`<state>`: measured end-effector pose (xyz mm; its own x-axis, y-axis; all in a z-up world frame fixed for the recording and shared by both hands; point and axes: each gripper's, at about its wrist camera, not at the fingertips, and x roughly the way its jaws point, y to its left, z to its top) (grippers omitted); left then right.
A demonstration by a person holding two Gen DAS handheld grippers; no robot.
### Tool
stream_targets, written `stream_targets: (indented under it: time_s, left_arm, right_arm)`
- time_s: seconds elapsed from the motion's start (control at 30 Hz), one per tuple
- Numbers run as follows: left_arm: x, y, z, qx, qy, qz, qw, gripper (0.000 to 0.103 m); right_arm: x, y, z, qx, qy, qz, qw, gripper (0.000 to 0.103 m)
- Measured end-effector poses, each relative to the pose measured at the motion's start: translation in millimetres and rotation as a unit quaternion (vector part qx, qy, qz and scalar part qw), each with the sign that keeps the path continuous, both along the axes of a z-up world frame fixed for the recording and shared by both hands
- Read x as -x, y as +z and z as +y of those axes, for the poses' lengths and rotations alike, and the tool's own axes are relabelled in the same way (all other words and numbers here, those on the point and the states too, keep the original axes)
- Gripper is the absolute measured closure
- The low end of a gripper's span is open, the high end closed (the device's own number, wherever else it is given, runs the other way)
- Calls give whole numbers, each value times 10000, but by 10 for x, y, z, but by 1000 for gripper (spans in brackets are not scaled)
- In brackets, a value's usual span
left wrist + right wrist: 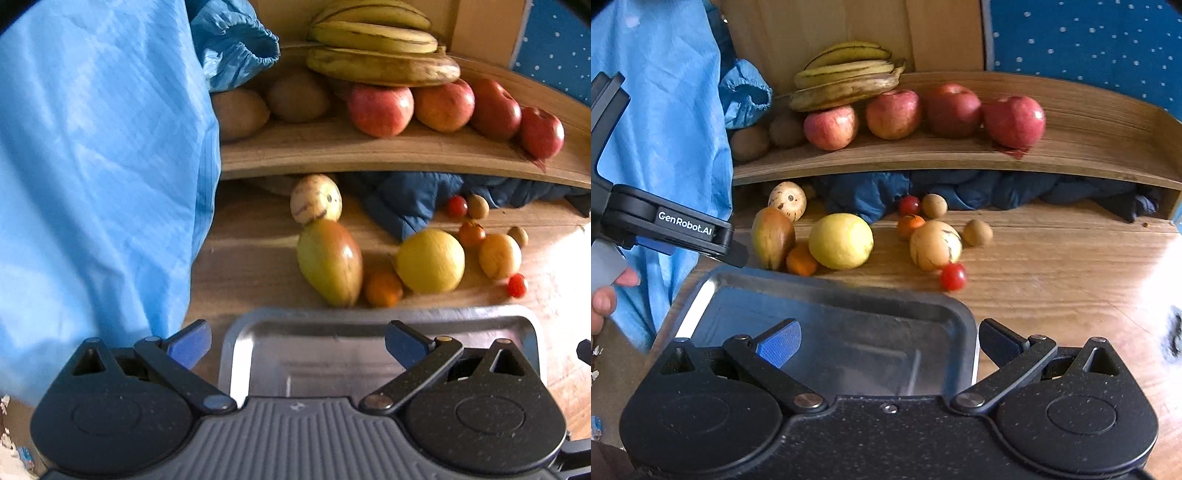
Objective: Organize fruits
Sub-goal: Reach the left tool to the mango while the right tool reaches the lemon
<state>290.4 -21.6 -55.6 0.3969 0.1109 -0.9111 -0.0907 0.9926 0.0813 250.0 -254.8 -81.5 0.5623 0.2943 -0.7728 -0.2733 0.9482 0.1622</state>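
Loose fruit lies on the wooden table beyond a metal tray [236, 343] [964, 325]: a mango [330, 263] [772, 237], a yellow lemon [430, 260] [841, 240], a small orange [383, 287] [801, 261], striped pale melons [316, 199] [935, 244], cherry tomatoes [517, 285] [953, 276] and small brown fruits [977, 232]. On the shelf above sit bananas [380, 55] [846, 79], red apples [381, 109] [1014, 120] and kiwis [297, 96] [750, 143]. My left gripper [297, 341] is open over the tray's near edge, holding nothing. My right gripper [888, 339] is open over the tray's right corner, likewise with nothing in it.
A blue sleeve and garment [96, 166] [665, 110] fill the left side. A dark blue cloth [413, 199] [960, 190] is bunched under the shelf [369, 151]. In the right wrist view, the other gripper's body [665, 225] and a hand [602, 299] sit at the left.
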Motion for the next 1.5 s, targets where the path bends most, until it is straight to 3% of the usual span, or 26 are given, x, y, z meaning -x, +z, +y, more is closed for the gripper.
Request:
stream_targets:
  time_s: [0.37,0.67,1.0,1.2,1.5]
  left_arm:
    - [-395,-179,153,194,-288,137,9993,1]
    - [-586,-286,235,543,-365,201,9977,1]
    - [-719,-394,348,1072,-388,321,9930,17]
    - [-743,-475,388,1331,-369,430,9895,19]
    - [-765,-533,394,1487,-350,500,9870,30]
  right_arm:
    - [-399,-114,329,45,-121,52,9999,1]
    - [-633,-164,563,161,-111,14,9998,9]
    - [-871,-226,674,178,-71,93,9998,13]
    - [-957,-306,721,188,-65,290,9994,15]
    - [-1000,-357,791,35,57,466,9989,28]
